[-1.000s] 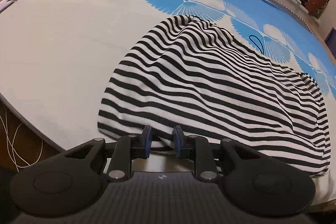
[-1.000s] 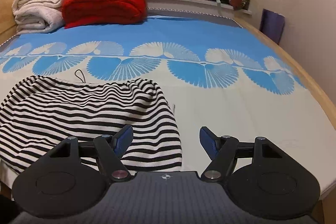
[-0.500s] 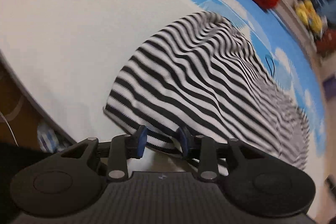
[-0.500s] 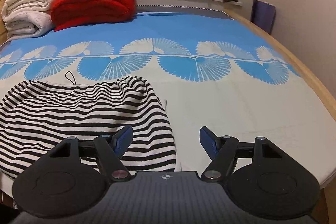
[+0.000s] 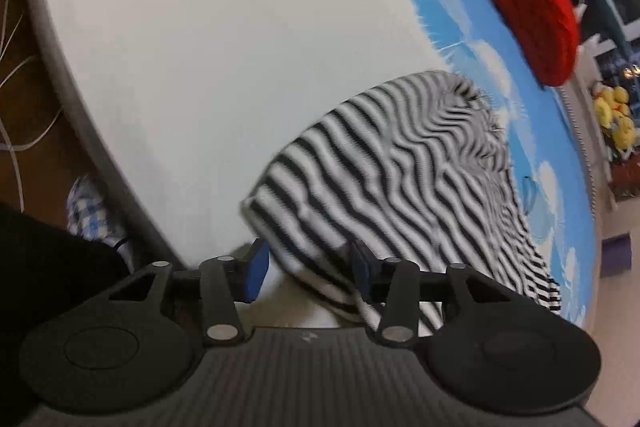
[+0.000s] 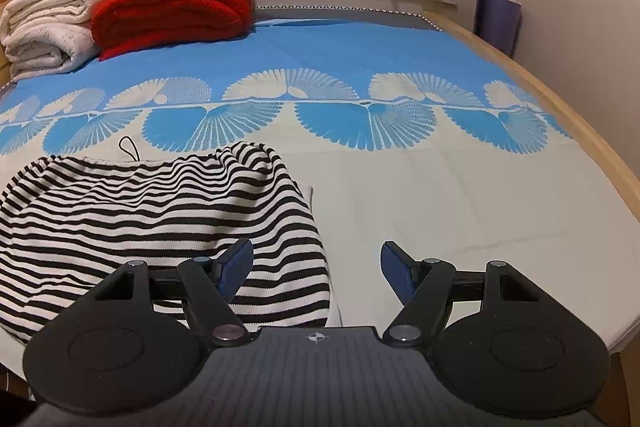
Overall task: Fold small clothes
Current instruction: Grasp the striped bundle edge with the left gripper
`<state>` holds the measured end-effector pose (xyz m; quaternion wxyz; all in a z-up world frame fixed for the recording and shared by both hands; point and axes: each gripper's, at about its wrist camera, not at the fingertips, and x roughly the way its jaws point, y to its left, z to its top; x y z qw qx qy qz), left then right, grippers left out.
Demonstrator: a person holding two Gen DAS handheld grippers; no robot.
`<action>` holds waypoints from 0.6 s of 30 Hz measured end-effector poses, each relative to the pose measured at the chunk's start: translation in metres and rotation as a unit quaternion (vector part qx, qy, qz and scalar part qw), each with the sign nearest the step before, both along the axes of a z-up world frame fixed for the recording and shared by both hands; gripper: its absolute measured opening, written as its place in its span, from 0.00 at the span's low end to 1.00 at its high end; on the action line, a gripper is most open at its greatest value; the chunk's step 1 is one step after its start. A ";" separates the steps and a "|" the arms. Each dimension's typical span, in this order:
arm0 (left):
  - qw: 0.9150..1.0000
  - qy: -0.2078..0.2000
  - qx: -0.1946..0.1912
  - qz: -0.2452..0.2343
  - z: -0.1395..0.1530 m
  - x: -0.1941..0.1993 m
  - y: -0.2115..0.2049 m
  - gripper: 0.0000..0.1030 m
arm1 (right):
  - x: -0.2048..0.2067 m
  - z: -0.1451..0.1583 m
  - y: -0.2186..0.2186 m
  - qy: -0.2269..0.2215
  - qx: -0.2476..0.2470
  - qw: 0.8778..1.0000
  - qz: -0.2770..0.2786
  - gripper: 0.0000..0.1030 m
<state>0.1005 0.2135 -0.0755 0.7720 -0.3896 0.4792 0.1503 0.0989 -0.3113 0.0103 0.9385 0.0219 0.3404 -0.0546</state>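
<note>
The big bed point(image 6: 460, 211) with its blue and white sheet fills both views, and the striped cloth point(image 6: 132, 211) lies on the near left part of it, close to the edge where you stand. Behind it, far back, sit the red blanket point(image 6: 172, 7) and the pile of white towels point(image 6: 44, 27), well apart from your work.

Here is what changed. A second ago your left gripper point(image 5: 306, 263) was pinching the near hem of the striped cloth point(image 5: 400, 171) low on the bed, with its jaws close together. Now that corner is lifted up and swung over, and the view has tipped hard to one side and gone blurry, so you were moving fast. The jaws now stand wider apart than before. The cloth hangs against the right finger point(image 5: 362, 263) and there is a gap by the left one, so it looks like you are letting go, or have just let go. I cannot tell for sure if any cloth is caught there.

Your right gripper point(image 6: 316, 265) has barely moved. Its jaws are spread wide, holding nothing, and it hovers over the right edge of the cloth with one finger above the stripes.

So I think the first fold is only starting. If the corner slips free now, it may flop back, and you would need to grab it again.
</note>
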 end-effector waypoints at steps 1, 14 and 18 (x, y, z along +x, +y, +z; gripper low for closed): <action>1.000 0.003 -0.006 0.001 -0.003 0.001 0.001 0.48 | 0.001 -0.001 0.001 0.002 -0.003 1.000 0.001 0.70; 1.000 -0.012 -0.004 0.012 -0.011 0.014 0.006 0.50 | -0.001 -0.006 0.008 0.009 -0.036 0.999 0.002 0.70; 1.000 -0.016 0.009 0.000 -0.011 0.017 0.003 0.36 | -0.001 -0.007 0.007 0.009 -0.036 0.999 -0.005 0.70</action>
